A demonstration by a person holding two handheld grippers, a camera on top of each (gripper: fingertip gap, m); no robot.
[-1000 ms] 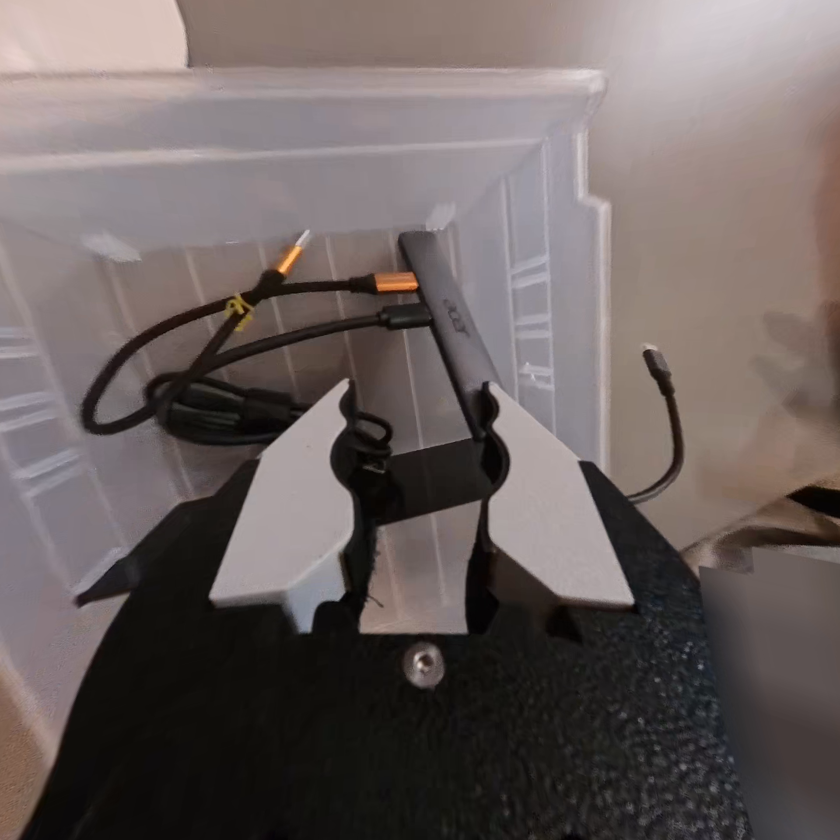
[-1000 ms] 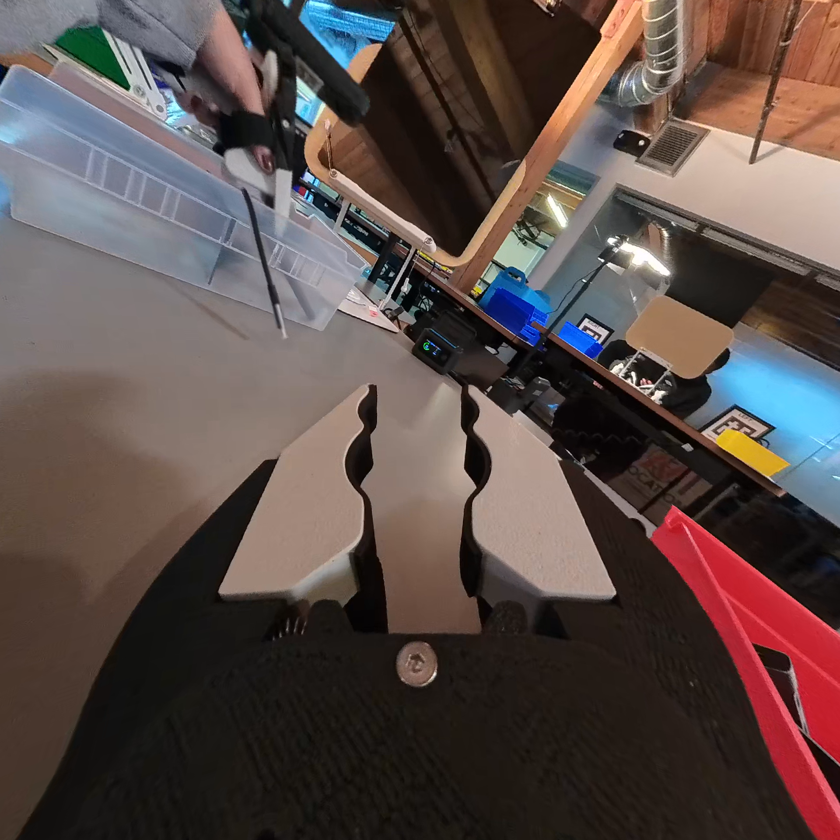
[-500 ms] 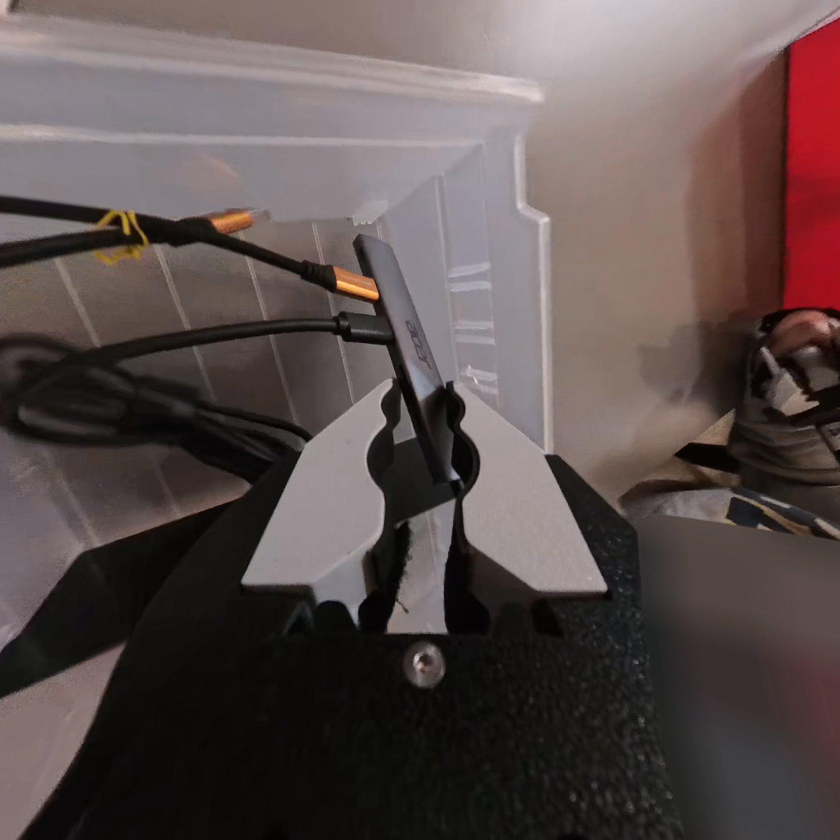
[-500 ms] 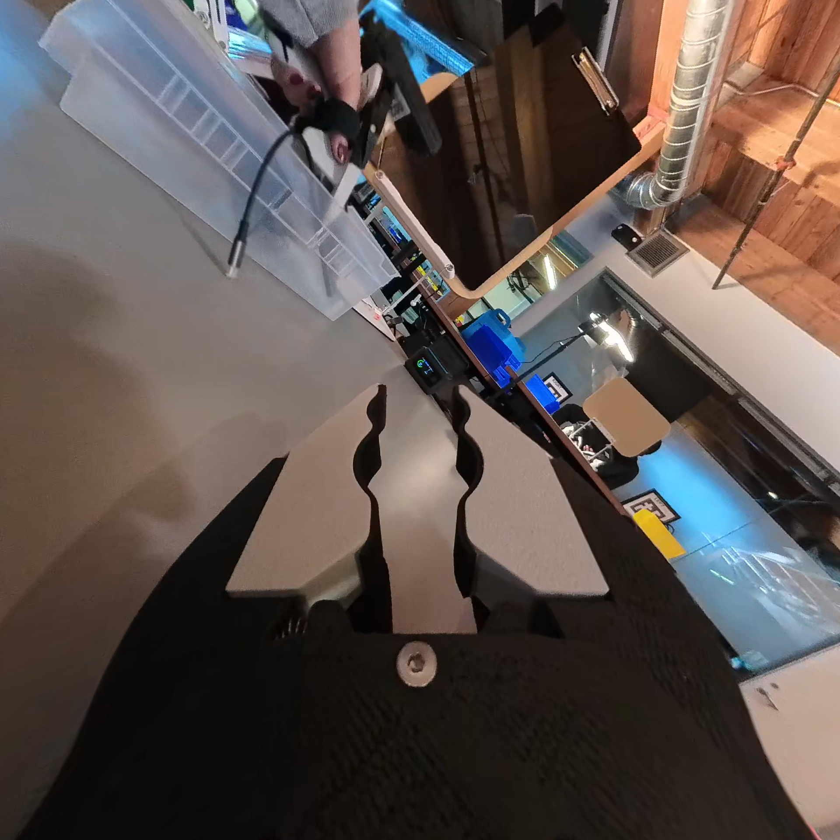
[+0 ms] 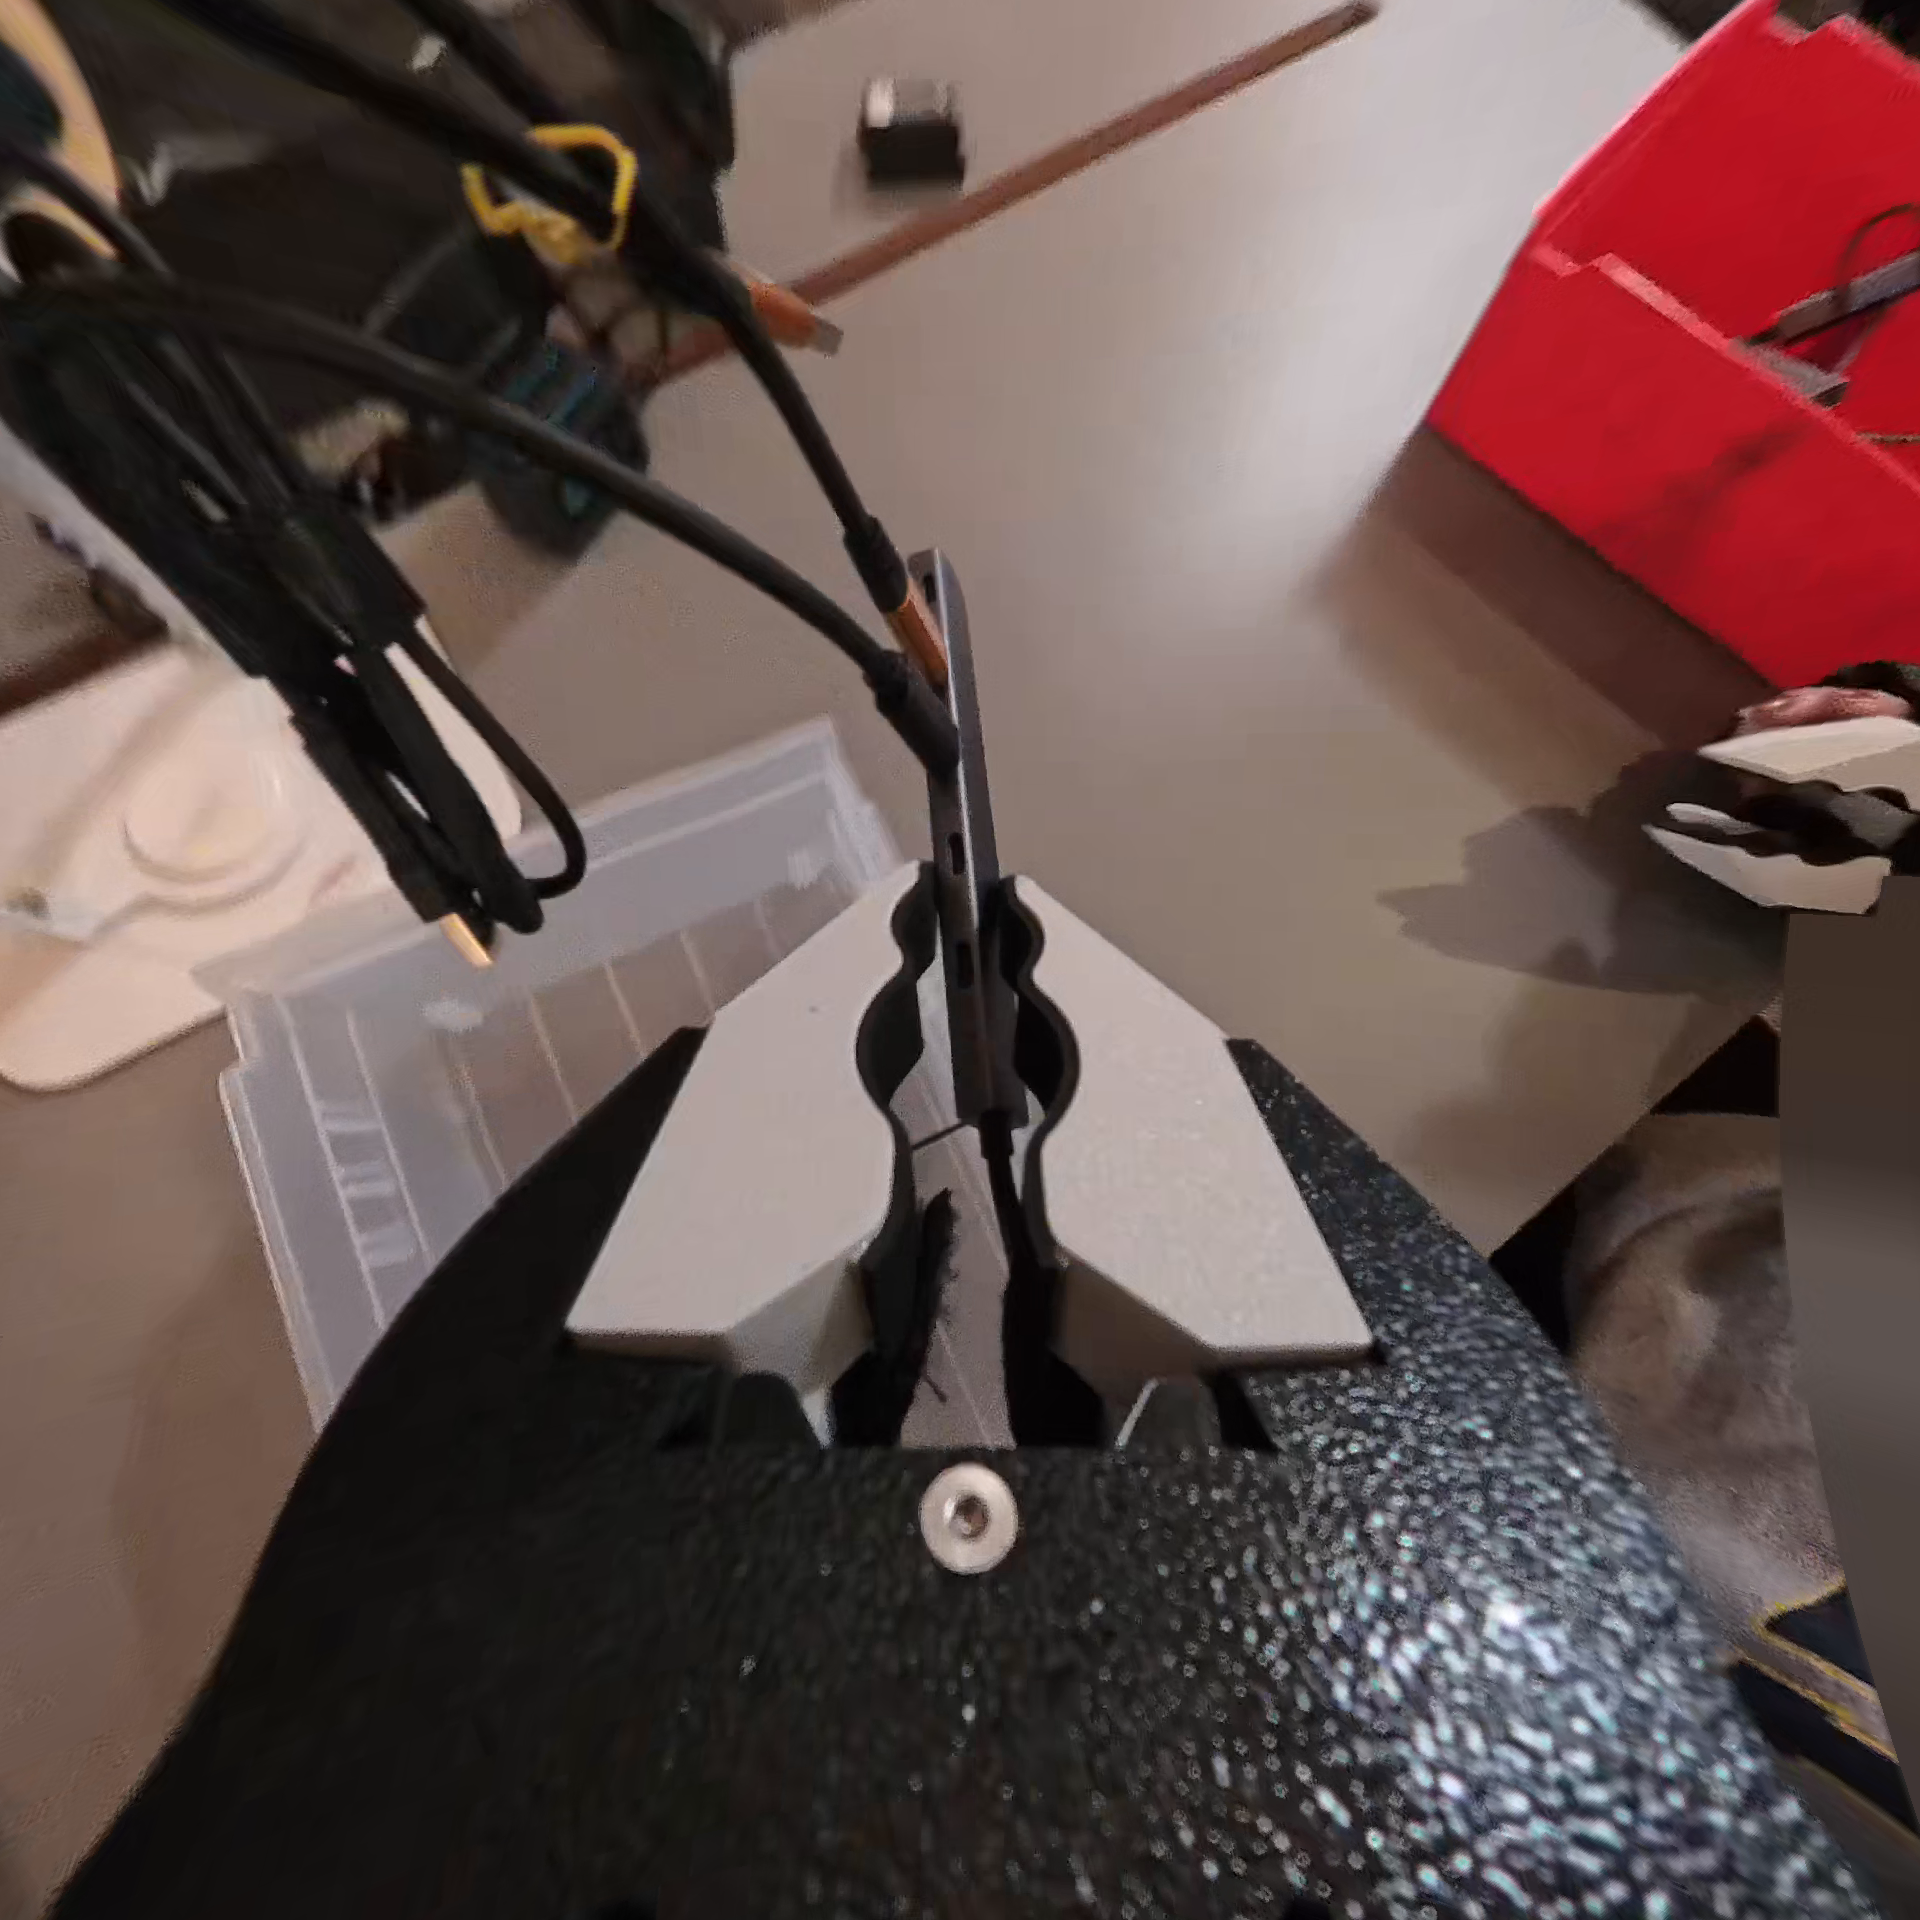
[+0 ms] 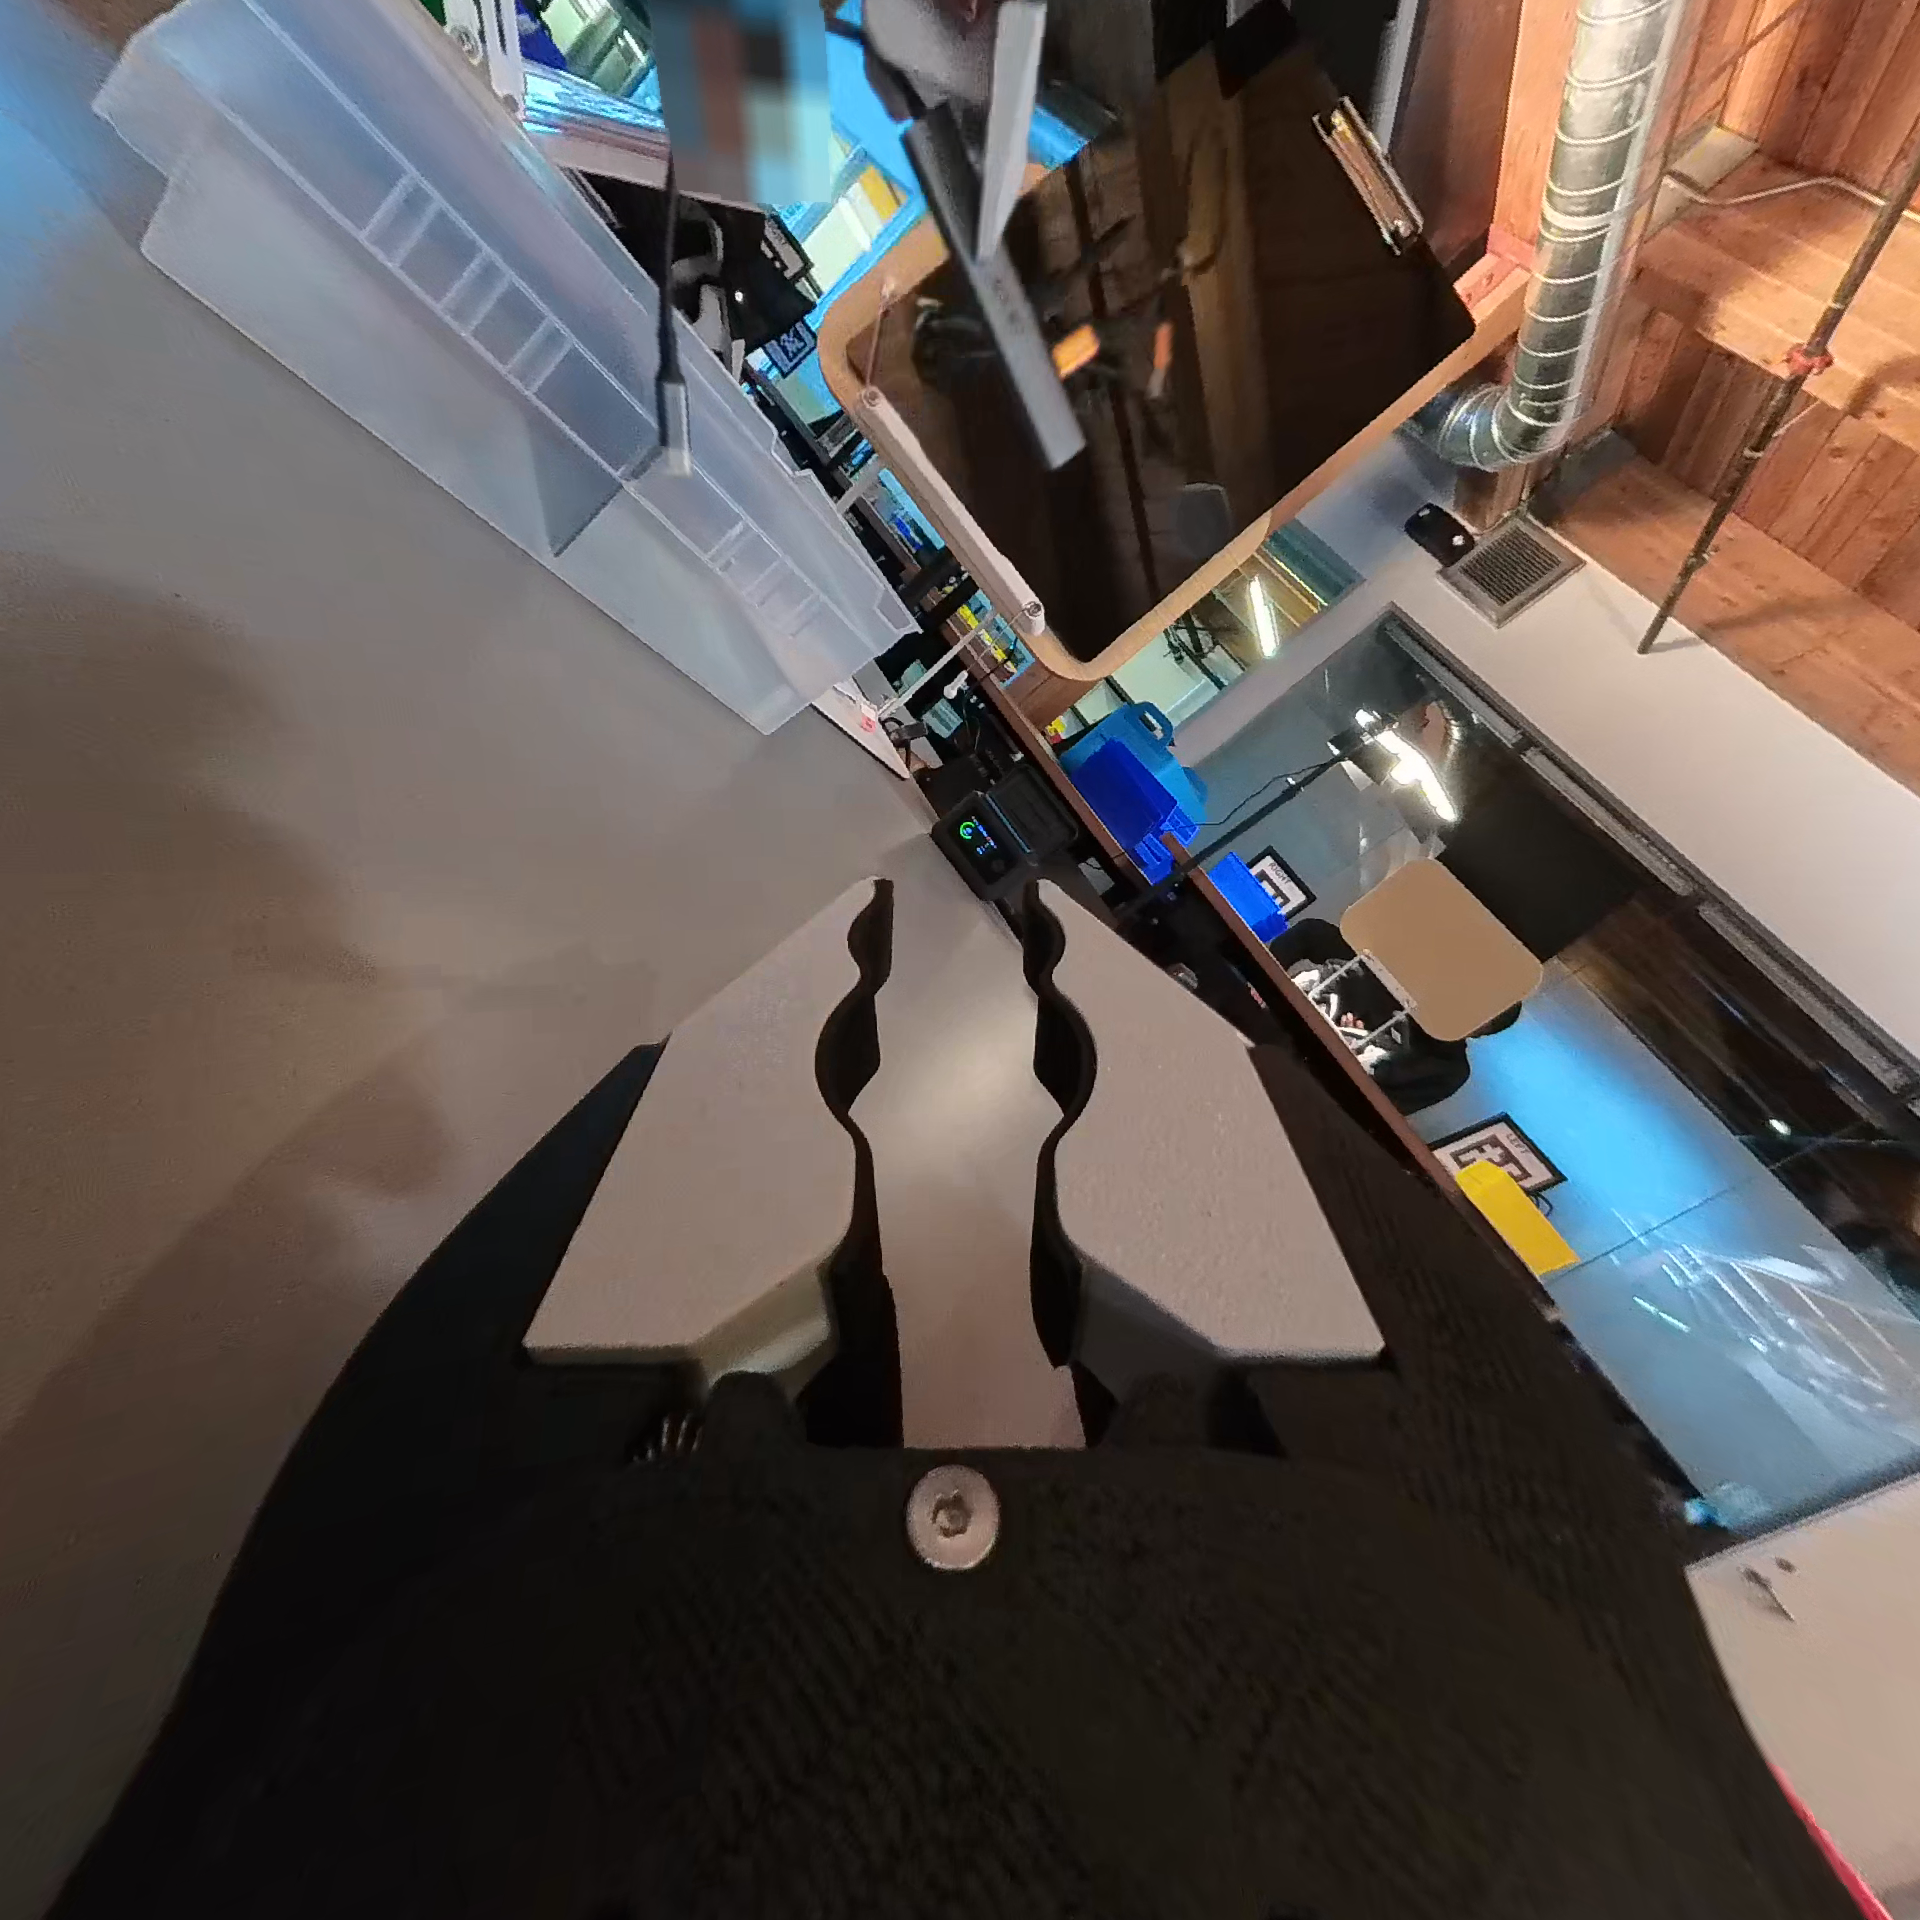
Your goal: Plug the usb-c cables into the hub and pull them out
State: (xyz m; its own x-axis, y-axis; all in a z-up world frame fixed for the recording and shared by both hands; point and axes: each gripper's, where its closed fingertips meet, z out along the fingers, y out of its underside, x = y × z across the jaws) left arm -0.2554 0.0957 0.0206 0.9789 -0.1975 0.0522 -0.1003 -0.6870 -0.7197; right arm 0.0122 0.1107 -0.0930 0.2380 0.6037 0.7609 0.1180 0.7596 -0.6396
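The left tongs (image 5: 964, 940) are clamped narrow and raised above the table, while the right tongs (image 6: 956, 904) gape empty.

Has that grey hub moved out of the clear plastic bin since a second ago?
Yes. The hub was lifted up out of the clear bin, which now lies below it.

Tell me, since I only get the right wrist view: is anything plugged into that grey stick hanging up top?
Observer: Yes. The left wrist view shows two cables in the hub: an orange-collared plug and a black plug just below it.
Operator: Where do those cables go?
Observer: They loop into a dangling black bundle.
Operator: Any sockets free?
Observer: Two empty ports show right at the left gripper.
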